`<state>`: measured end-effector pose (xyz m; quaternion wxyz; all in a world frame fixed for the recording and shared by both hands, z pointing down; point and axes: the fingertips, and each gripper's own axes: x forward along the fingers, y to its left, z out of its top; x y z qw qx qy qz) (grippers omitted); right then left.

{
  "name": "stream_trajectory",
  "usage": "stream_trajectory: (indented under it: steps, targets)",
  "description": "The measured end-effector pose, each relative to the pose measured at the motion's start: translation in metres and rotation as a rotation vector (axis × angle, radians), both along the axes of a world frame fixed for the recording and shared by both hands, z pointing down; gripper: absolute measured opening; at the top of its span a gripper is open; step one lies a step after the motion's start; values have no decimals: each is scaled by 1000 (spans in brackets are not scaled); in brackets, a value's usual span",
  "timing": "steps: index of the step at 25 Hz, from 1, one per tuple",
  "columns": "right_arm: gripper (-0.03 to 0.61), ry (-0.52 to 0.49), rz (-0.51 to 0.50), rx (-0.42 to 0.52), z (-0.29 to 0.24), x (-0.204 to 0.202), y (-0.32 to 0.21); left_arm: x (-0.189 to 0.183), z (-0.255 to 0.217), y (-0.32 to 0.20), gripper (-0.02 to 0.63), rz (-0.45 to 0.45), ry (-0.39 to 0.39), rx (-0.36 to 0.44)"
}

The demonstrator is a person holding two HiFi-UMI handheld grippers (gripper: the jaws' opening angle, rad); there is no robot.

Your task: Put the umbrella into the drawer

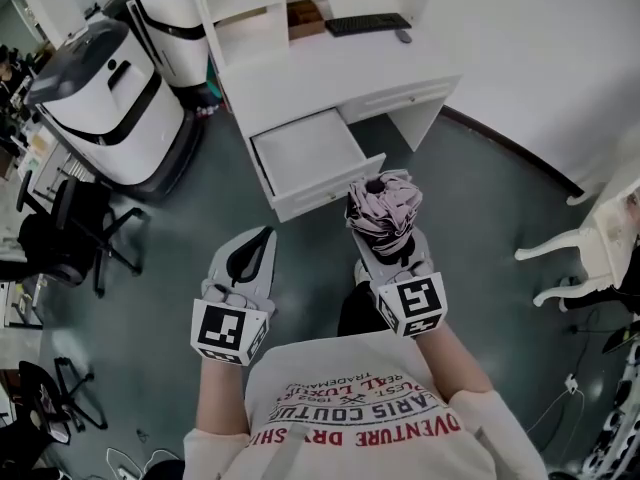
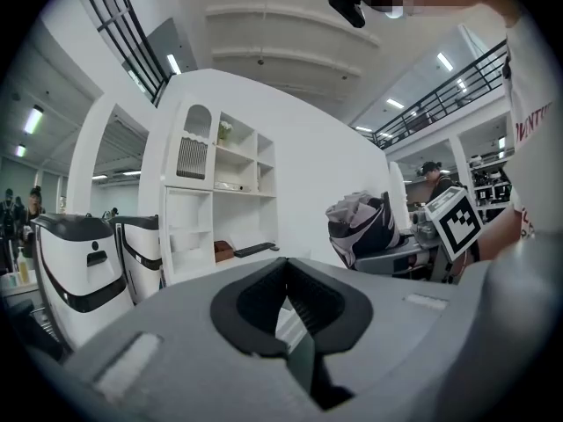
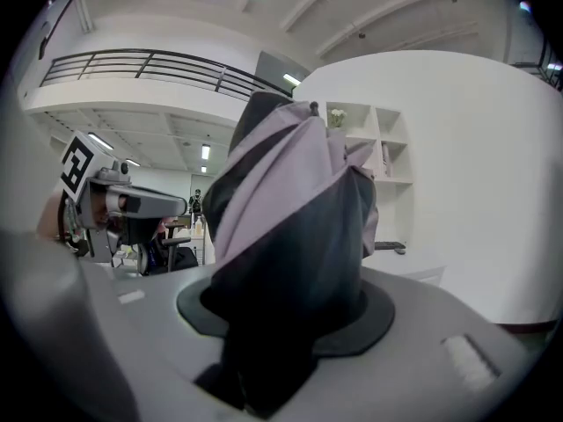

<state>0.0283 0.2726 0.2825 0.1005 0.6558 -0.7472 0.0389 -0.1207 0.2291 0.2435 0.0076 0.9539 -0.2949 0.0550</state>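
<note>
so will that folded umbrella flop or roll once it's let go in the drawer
The umbrella looks floppy outside, fabric bunching unevenly beyond the right gripper. It's probably stiff lengthwise, standing out of the jaws without sagging. Being a roundish bundle, it may roll in the drawer.

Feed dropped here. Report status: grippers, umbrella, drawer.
Left gripper shut, empty. Right gripper shut on folded umbrella, short of drawer. Drawer open; nothing blocking it.
</note>
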Motion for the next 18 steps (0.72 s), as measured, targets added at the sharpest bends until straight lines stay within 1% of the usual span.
stream_trajectory:
  steps: [6, 10, 12, 15, 18]
  targets:
    - [204, -9, -108, -44, 5, 76, -76, 67, 0, -65, 3, -125, -12, -11]
    - [204, 7, -195, -70, 8, 118, -126, 110, -9, -98, 5, -193, -6, 3]
    - [204, 7, -233, -75, 7, 133, -148, 124, -10, -113, 4, -232, -1, 1]
    - [204, 0, -290, -88, 9, 146, -179, 134, -8, -136, 4, -308, 15, -19]
    - [204, -3, -339, -112, 22, 156, -197, 143, 1, -147, 4, -354, 12, -39]
